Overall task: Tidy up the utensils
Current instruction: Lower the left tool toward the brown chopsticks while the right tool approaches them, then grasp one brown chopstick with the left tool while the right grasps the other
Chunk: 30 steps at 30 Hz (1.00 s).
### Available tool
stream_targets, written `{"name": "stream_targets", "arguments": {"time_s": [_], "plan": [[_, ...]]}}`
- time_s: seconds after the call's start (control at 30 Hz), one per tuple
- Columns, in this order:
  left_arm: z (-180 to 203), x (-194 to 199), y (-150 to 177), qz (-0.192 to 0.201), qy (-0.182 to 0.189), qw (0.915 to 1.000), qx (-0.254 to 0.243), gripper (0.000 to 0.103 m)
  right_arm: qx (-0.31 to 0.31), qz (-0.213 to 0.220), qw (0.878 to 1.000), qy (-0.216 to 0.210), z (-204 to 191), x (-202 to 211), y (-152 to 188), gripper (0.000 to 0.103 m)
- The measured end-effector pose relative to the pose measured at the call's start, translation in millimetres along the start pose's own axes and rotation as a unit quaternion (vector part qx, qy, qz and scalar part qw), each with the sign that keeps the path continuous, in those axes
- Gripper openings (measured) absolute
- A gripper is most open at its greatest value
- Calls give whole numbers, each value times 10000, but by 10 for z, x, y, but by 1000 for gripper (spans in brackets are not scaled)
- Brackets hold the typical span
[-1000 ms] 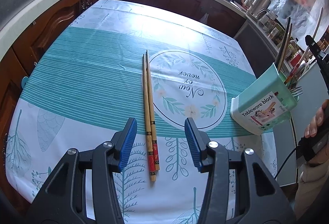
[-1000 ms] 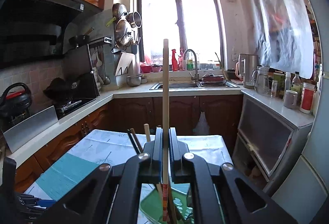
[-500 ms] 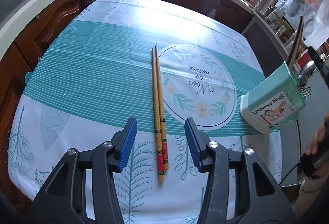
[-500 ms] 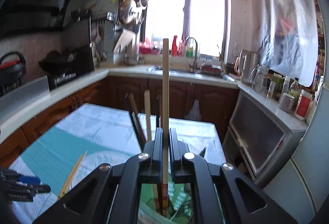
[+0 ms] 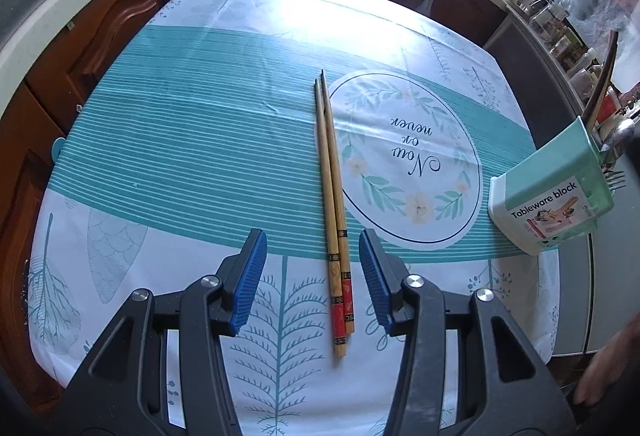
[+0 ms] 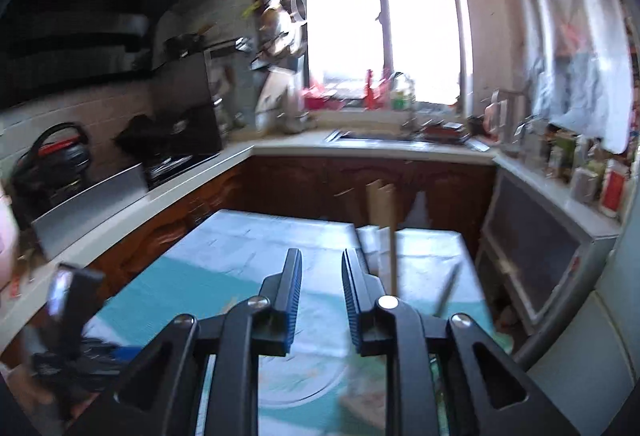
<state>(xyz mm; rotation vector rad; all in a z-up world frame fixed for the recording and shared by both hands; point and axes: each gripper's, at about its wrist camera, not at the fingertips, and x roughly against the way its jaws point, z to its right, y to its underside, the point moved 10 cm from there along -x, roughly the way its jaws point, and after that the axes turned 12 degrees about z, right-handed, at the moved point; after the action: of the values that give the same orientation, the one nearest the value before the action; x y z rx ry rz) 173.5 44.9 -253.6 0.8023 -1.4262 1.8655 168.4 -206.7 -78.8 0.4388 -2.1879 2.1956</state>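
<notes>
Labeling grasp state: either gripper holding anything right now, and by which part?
Nothing held. Left gripper is open over the chopsticks on the tablecloth, not touching them. Right gripper has just been opening; jaws empty.

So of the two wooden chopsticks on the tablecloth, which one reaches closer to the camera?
The left chopstick: its plain butt end pokes out past the red-banded right chopstick.

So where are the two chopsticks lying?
In the left wrist view, the chopsticks lie side by side on the tablecloth, along the round print's left edge, between the open left tongs.
</notes>
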Motion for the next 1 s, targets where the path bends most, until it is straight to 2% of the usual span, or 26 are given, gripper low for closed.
{"name": "stream_targets", "arguments": {"time_s": [0.17, 0.33, 0.47, 0.6, 0.7, 0.8, 1.0], "plan": [[5, -92, -4, -314, 231, 9992, 27, 41, 15, -780, 9949, -638, -497, -152, 402, 20], [-11, -238, -4, -786, 466, 9956, 224, 32, 88, -1567, 9838, -864, -796, -356, 807, 20], [36, -310, -84, -980, 727, 9921, 304, 31, -163, -2454, 9636, -1047, -958, -561, 1165, 20], [52, -411, -147, -1153, 614, 9911, 241, 21, -481, -3186, 9418, -958, -1002, -755, 1486, 21], [60, -477, -156, -1262, 507, 9906, 123, 14, -796, -3390, 9330, -907, -993, -826, 1606, 21], [94, -554, -135, -1346, 299, 9904, -94, 9, -971, -3427, 9302, -885, -954, -835, 1656, 20], [144, -682, -81, -1561, 137, 9874, -239, 9, -1202, -3515, 9244, -862, -887, -857, 1733, 20]]}}
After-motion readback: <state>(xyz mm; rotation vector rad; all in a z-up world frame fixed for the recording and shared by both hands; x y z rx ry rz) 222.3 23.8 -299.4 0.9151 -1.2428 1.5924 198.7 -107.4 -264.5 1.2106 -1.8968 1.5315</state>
